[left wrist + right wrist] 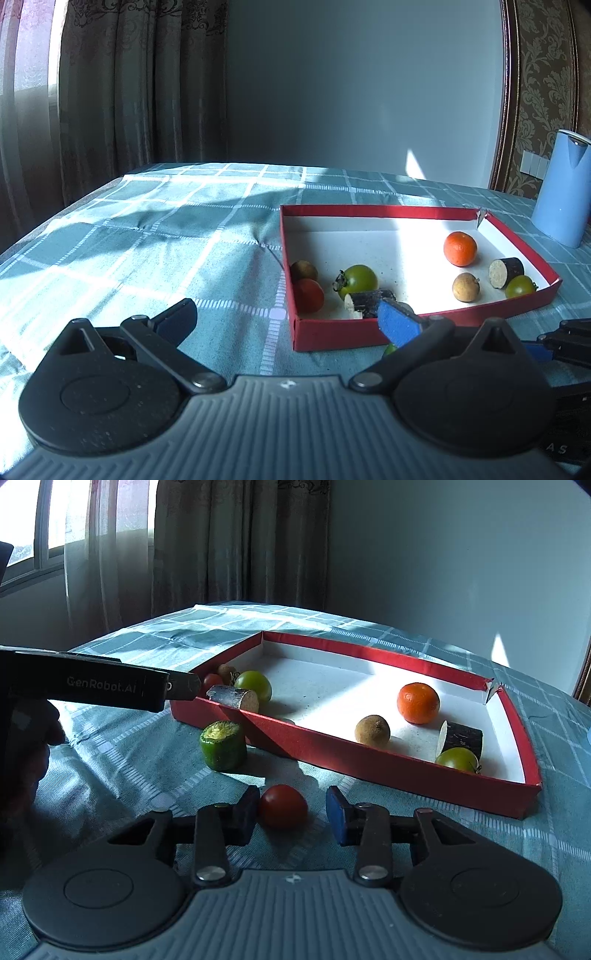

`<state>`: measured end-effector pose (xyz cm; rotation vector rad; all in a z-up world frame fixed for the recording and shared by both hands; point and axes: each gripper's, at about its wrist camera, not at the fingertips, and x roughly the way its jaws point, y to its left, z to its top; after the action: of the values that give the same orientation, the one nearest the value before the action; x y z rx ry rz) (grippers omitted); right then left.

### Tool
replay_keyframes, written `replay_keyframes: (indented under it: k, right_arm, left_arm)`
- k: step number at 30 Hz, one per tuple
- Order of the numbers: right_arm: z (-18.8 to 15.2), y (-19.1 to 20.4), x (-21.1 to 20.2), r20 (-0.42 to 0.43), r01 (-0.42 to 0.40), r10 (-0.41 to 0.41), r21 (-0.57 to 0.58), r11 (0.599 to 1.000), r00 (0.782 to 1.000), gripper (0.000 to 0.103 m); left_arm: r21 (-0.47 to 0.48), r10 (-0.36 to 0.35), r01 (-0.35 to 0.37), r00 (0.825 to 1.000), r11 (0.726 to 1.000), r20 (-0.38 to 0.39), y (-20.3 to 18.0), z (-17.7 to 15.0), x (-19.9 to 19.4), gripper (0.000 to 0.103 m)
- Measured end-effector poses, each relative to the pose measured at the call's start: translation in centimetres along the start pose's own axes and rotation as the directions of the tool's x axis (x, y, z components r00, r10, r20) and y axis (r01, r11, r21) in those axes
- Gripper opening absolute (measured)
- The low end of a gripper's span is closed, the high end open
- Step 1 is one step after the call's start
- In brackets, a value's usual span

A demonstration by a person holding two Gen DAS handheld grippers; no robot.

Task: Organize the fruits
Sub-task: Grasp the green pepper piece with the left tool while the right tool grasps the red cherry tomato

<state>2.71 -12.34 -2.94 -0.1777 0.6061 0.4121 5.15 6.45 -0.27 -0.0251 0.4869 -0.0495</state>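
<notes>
Two grippers are seen: the right gripper point(291, 814) is spread around a red tomato point(283, 805) on the tablecloth point(110, 760), one pad touching, just before the red tray point(369, 764); the left gripper point(284, 317) is held wide apart, empty.

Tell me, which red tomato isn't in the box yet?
The red tomato lying on the tablecloth between the right gripper fingers. The other red one already sits inside the red box.
</notes>
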Motion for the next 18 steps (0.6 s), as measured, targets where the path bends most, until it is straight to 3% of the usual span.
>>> replay_keyframes:
  k: [3,7,13,18]
  right_arm:
    - [-0.1,0.5,-0.2,0.005,0.0,0.0,-0.028,1.0,1.0,0.027]
    - [-0.2,0.4,-0.6,0.025,0.068,-0.067,-0.023,0.997,0.997,0.027]
    - [-0.7,-3.2,-1.7,0.012,0.205,-0.207,0.098,0.974,0.978,0.027]
    - [-1.2,-5.2,-2.3,0.004,0.25,-0.254,0.164,0.954,0.967,0.027]
  left_arm:
    - [0.007,0.004,-0.004,1.0,1.0,-0.003,-0.1,-0.1,0.0,0.103]
    - [0.0,-0.007,0.007,1.0,1.0,-0.012,-0.1,-0.2,-0.1,0.103]
    - [0.024,-0.067,0.067,0.998,0.997,-0.022,-1.3,-1.2,-1.7,0.103]
    - [0.082,-0.082,0.085,0.996,0.993,-0.034,-4.0,-1.7,-1.9,0.103]
